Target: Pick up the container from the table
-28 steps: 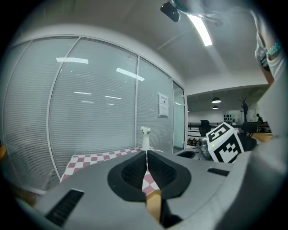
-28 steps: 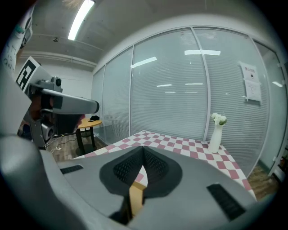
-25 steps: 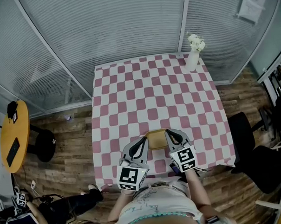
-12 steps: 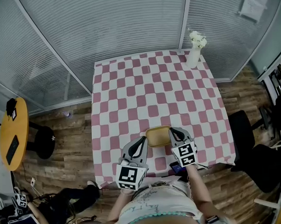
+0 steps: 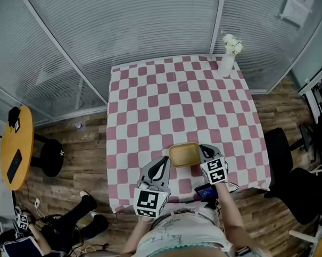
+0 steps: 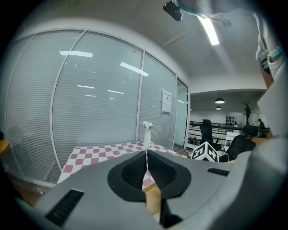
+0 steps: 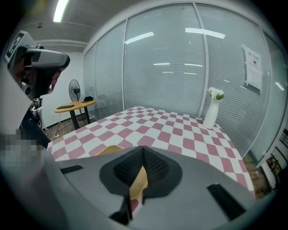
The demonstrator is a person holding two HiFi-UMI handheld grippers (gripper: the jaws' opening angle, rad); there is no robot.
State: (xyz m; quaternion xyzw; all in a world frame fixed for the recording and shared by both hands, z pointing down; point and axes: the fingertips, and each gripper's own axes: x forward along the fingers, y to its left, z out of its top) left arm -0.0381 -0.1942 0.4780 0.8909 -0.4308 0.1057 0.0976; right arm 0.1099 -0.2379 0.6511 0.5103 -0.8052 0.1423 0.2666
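- The yellow container is at the near end of the checked worktop, a little right of centre and just short of the near edge.
- The right claw is clenched on the container's right rim, and a strip of yellow wall shows between its pads. Whether the container is off the cloth cannot be told.
- The left claw is clenched with nothing between its pads. Its tips are pressed together just beside the container's left side.
- A small dark device with a lit blue screen lies at the near edge, close under the right claw.
- A white vase of white flowers stands at the far right corner, well away from the container.
- The rest of the cloth, across the middle and out to the far and left edges, carries nothing.
- A glass wall with blinds runs close behind the far edge of the worktop, with a sheet of paper stuck to it on the right.
- A round yellow side table and a black stool stand on the wooden floor to the left.
- A black office chair sits near the right edge.
- A person's legs stretch across the floor at lower left.
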